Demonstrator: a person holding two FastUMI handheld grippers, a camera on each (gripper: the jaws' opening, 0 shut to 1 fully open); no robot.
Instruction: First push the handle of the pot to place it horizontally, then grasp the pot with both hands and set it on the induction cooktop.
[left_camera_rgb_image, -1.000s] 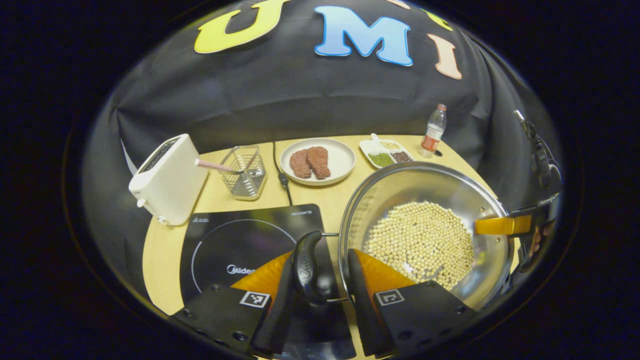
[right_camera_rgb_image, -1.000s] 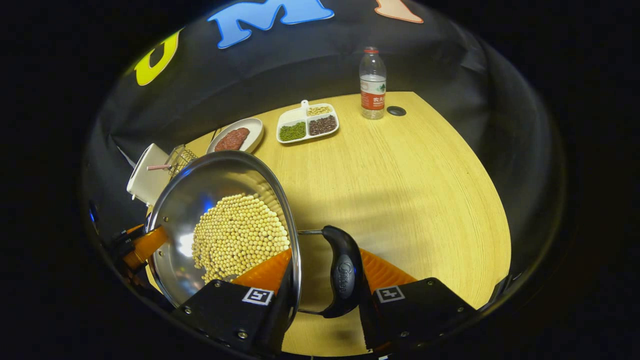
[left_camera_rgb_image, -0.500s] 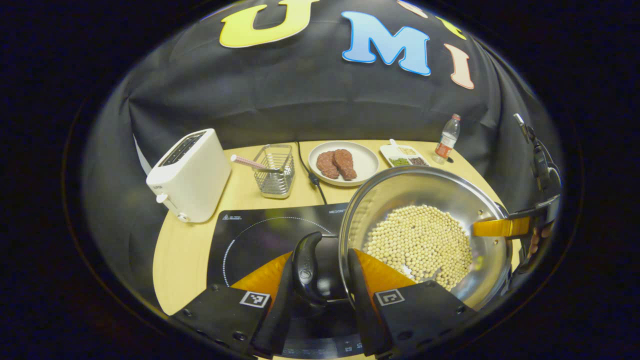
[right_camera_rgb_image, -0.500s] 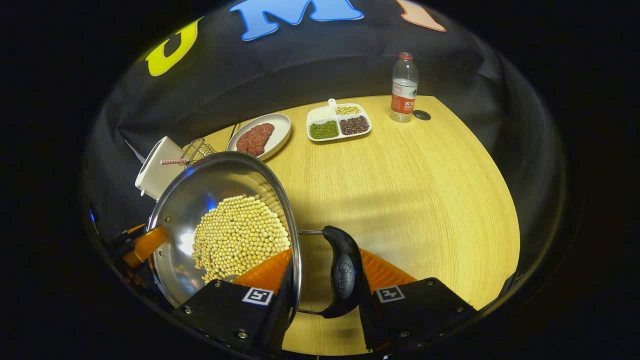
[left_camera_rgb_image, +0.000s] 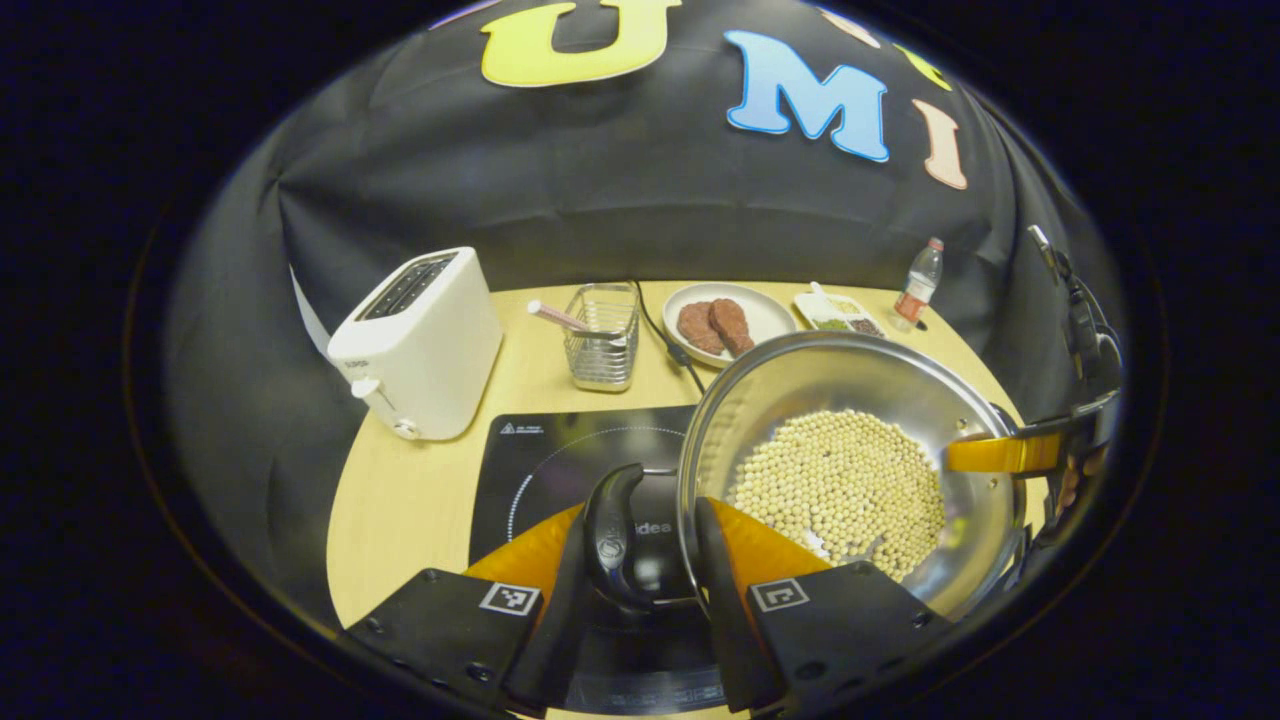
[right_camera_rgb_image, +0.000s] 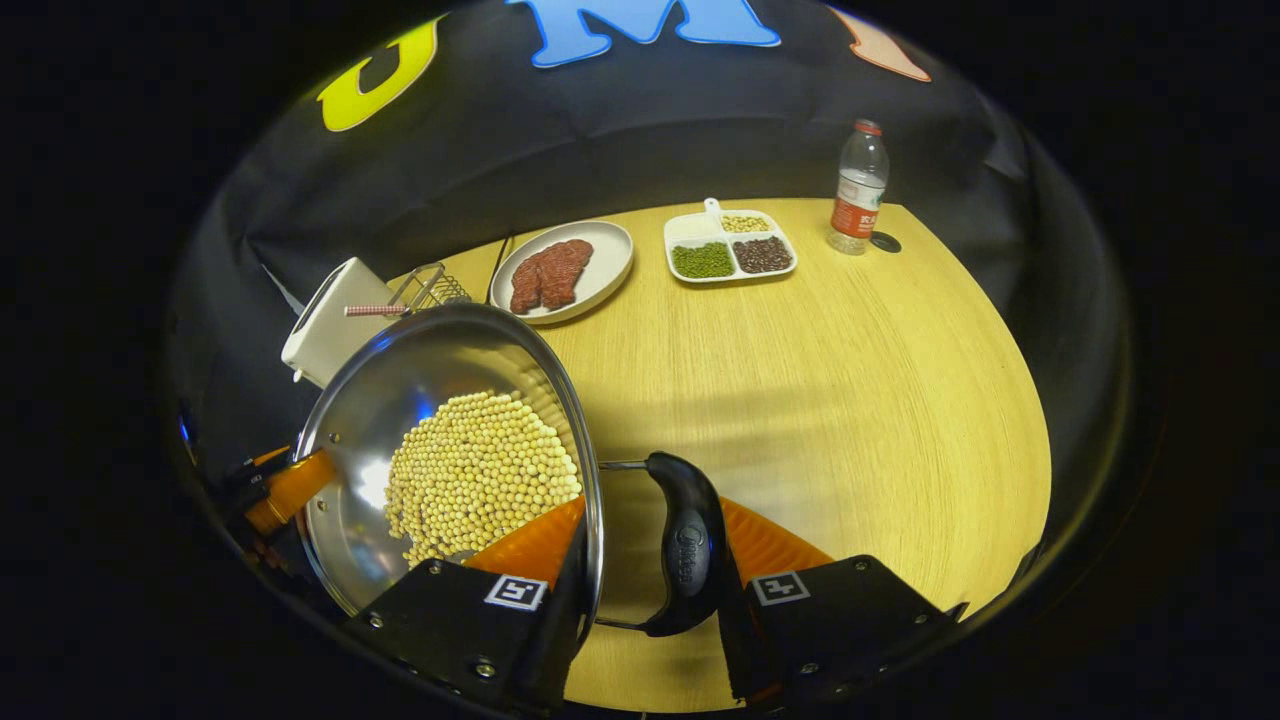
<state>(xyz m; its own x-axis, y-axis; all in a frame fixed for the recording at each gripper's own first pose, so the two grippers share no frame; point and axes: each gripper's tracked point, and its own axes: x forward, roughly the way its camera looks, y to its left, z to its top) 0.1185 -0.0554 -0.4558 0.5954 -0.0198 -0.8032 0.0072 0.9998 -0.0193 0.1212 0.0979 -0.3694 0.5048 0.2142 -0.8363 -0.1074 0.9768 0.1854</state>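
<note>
A shiny steel pot (left_camera_rgb_image: 850, 400) (right_camera_rgb_image: 400, 370) holding several pale beans hangs lifted above the table. My left gripper (left_camera_rgb_image: 632, 560) is shut on the pot's black left handle (left_camera_rgb_image: 612, 530) and rim. My right gripper (right_camera_rgb_image: 648, 575) is shut on the pot's black right handle (right_camera_rgb_image: 685, 545) and rim. In the left gripper view the black induction cooktop (left_camera_rgb_image: 560, 460) lies below the left handle, partly under the pot. The right gripper (left_camera_rgb_image: 1010, 452) shows at the pot's far rim in that view; the left gripper (right_camera_rgb_image: 285, 485) shows at the far rim in the right gripper view.
A white toaster (left_camera_rgb_image: 420, 340) stands left of the cooktop, a wire basket (left_camera_rgb_image: 602, 335) behind it. A plate of meat (right_camera_rgb_image: 560, 270), a divided tray of beans (right_camera_rgb_image: 730, 250) and a water bottle (right_camera_rgb_image: 857, 190) sit at the back. Bare wooden table (right_camera_rgb_image: 830, 400) lies on the right.
Both grippers carried the pot leftward: the cooktop, toaster and back dishes shifted right in both views, and the cooktop now lies further under the pot. Grips unchanged.
</note>
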